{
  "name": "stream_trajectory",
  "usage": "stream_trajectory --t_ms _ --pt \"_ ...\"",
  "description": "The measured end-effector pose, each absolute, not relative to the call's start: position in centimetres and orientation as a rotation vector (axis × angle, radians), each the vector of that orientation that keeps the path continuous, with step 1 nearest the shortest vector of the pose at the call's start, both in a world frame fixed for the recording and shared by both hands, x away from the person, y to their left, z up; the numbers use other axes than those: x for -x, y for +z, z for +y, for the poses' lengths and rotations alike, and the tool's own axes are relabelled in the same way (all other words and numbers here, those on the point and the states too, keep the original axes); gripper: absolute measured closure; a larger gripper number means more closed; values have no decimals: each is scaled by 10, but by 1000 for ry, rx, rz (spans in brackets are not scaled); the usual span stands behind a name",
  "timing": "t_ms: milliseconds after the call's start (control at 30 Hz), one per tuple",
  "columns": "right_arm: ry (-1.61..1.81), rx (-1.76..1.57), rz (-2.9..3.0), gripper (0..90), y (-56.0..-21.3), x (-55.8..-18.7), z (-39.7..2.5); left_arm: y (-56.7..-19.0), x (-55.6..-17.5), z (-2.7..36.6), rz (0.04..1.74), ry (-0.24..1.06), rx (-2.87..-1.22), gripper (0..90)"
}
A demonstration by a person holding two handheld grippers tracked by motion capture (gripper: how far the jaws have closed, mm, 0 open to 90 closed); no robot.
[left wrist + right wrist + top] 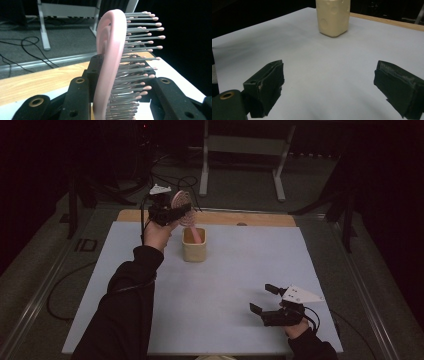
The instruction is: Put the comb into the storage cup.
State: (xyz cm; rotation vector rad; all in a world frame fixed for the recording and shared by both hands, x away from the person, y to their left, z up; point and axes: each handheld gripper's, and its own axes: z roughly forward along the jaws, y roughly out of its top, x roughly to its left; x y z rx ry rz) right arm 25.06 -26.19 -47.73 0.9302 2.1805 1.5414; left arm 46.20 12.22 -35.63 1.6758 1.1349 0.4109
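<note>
Jaws of the left gripper (170,212) clamp a pink hairbrush (182,205) over the cream cup (194,247) at upper centre, while the right gripper (263,299) gapes wide, empty, lower right.

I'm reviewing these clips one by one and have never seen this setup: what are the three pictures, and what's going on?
A person at a table holds a two-jaw black gripper in each hand. The high view looks down from above; each of the other two looks along one gripper's own jaws. The left gripper is clamped on a pink plastic hairbrush with metal bristles, its handle end in a cream square plastic cup. The right gripper rests open and empty near the front edge of the pale blue table mat.
</note>
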Motion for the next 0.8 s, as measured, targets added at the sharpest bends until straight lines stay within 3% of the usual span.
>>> stream_trajectory --t_ms 800 --pt "1543 -929 2179 91 -477 -251 -263 -382 -468 121 1178 361 -1674 652"
